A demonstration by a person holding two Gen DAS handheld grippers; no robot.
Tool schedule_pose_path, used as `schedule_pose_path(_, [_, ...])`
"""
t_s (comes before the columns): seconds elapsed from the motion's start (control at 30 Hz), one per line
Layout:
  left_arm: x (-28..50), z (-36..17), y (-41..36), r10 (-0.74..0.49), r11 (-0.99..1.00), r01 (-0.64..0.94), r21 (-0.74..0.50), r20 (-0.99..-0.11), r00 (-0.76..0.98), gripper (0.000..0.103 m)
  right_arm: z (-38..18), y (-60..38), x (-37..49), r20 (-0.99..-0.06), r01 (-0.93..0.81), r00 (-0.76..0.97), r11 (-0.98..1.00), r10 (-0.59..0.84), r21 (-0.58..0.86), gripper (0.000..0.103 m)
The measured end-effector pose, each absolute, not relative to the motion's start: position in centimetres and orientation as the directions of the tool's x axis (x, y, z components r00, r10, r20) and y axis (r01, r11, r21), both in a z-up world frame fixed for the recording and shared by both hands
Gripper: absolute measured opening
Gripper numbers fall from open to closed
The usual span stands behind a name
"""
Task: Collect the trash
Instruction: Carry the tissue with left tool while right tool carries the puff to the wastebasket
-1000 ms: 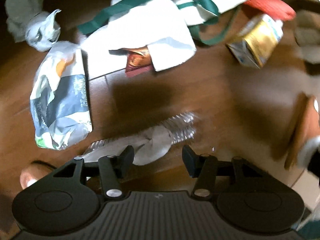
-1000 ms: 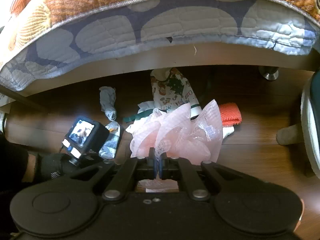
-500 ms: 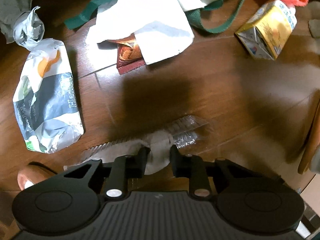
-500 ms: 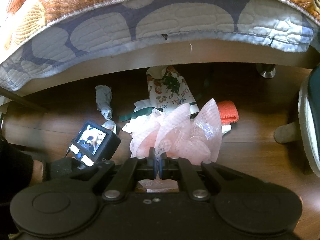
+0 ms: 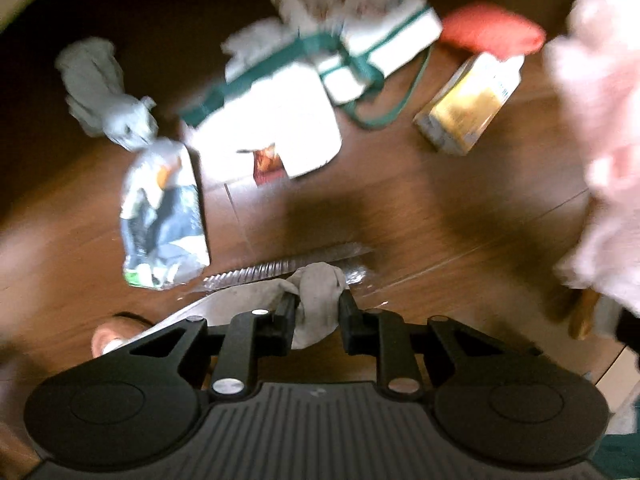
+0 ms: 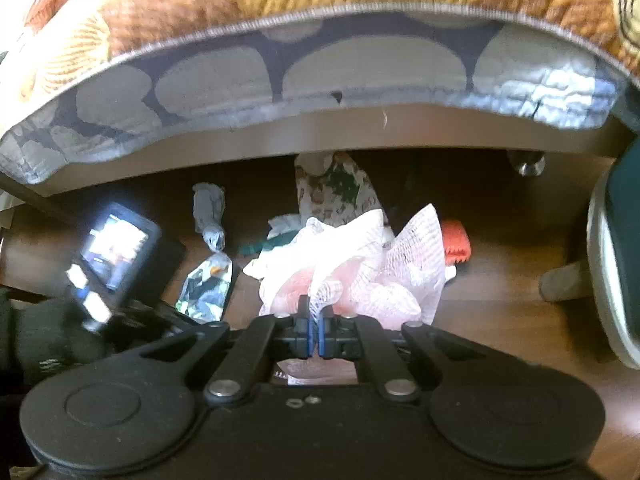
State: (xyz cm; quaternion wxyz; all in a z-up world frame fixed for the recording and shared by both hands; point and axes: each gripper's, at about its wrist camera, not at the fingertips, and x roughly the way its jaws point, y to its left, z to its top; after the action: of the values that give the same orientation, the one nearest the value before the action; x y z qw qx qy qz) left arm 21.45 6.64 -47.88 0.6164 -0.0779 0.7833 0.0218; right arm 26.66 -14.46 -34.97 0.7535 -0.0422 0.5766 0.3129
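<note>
Pinching only the bottle's (image 5: 288, 270) gray label, left gripper (image 5: 318, 312) nearly closed, at 6 o'clock. Could tear, dropping it (floor near). Right gripper (image 6: 315, 330) clamped on pink bag (image 6: 360, 264).

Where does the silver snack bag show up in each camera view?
Left wrist: snack bag, left of centre on the floor.
Right wrist: snack bag, lower left, beside the left gripper's camera.
Shared landmark: the grey wad just beyond it.

Left tongs (image 5: 319, 307) clamped, pointing steeply down; right tongs (image 6: 316, 330) pinched tight.
</note>
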Motion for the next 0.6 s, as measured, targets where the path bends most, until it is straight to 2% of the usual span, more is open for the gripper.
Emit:
schedule_pose_path(0.4, [22.1, -32.4, 6.2, -0.083, 0.943, -0.316, -0.101, -0.994, 0.069, 0.021, -27.4, -17.2, 25.1, -0.817, -0.508, 0.289, 0.803, 0.5, 0.312, 0.003])
schedule_pose_path(0.6, [22.6, -24.6, 3.4, -0.097, 0.936, -0.309, -0.167, -0.968, 0.231, 0.021, -21.3, -21.1, 23.3, -0.752, -0.507, 0.389, 0.805, 0.532, 0.308, 0.003])
